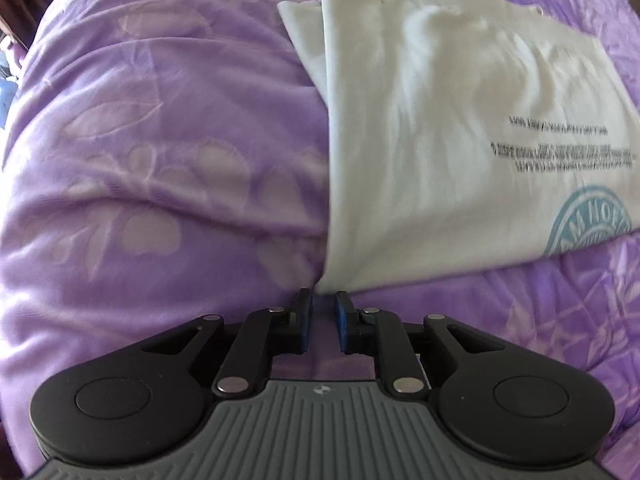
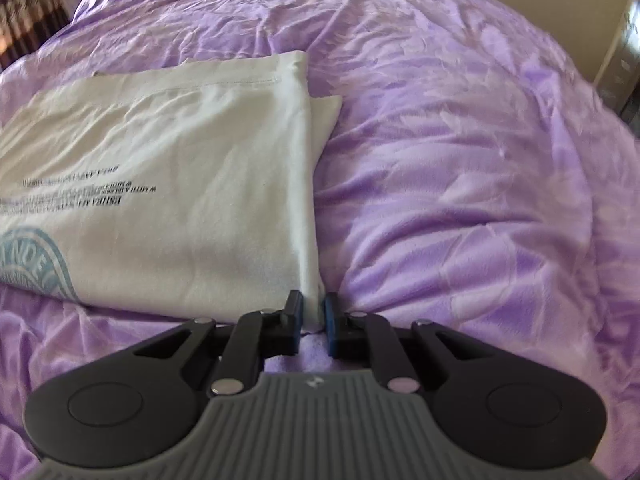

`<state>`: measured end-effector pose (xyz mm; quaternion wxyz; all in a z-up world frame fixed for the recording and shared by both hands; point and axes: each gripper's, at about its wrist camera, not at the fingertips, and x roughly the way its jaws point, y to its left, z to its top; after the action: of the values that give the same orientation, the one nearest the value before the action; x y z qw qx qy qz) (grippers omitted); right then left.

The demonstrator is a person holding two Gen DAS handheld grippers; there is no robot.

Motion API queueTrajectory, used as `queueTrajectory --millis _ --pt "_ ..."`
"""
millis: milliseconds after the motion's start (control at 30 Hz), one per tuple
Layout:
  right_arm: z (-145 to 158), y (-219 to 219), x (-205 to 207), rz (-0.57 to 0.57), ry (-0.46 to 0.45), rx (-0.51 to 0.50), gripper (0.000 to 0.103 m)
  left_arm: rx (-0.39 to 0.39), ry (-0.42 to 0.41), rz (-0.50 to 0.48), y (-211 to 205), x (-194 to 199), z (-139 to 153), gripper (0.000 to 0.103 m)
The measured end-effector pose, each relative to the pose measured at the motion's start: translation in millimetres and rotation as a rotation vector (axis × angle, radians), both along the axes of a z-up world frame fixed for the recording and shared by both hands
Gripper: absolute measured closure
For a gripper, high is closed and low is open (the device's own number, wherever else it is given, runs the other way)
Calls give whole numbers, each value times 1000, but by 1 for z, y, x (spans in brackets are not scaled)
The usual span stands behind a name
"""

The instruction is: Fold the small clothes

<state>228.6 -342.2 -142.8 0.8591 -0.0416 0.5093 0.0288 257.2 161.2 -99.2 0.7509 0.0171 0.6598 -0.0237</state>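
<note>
A folded white garment [image 1: 420,152] lies flat on a purple floral bedspread [image 1: 160,140], its long folded edges straight and a second layer [image 1: 300,36] protruding past the far corner. Left wrist view: the left gripper [image 1: 322,308] sits just at the garment's near corner; its jaws stand narrowly apart, and only bedspread shows in the gap, the corner tip lying at the pad tips without being pinched. Broad uncovered bedspread extends to the left of the garment. Right wrist view: the right gripper [image 2: 312,312] is closed on the opposite near corner of the garment [image 2: 180,200], cloth pressed between the blue pads [image 2: 329,312]. Open, wrinkled bedspread [image 2: 460,160] spreads to the right and beyond. The printed black text [image 1: 560,148] is blurred and illegible; the teal round emblem [image 2: 36,256] is cut off by the frame edge in both views. Dark objects at the picture corners cannot be identified.
</note>
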Motion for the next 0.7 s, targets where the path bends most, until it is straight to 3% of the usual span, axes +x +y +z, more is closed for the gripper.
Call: queueTrajectory --millis 167,267,400,600,700 --pt "18 5 -8 30 -23 -79 99 49 -20 -34 2 -10 28 80" --pt "38 4 -11 25 -69 -96 98 38 -91 -47 1 -15 52 77" --pt "64 18 -10 56 -126 -10 97 -31 -234 -64 -7 -11 72 77" --pt "69 90 -1 197 -147 100 92 -100 -387 -115 -57 0 65 77" --pt "60 125 3 250 -144 152 92 -171 -410 -161 -87 5 48 77"
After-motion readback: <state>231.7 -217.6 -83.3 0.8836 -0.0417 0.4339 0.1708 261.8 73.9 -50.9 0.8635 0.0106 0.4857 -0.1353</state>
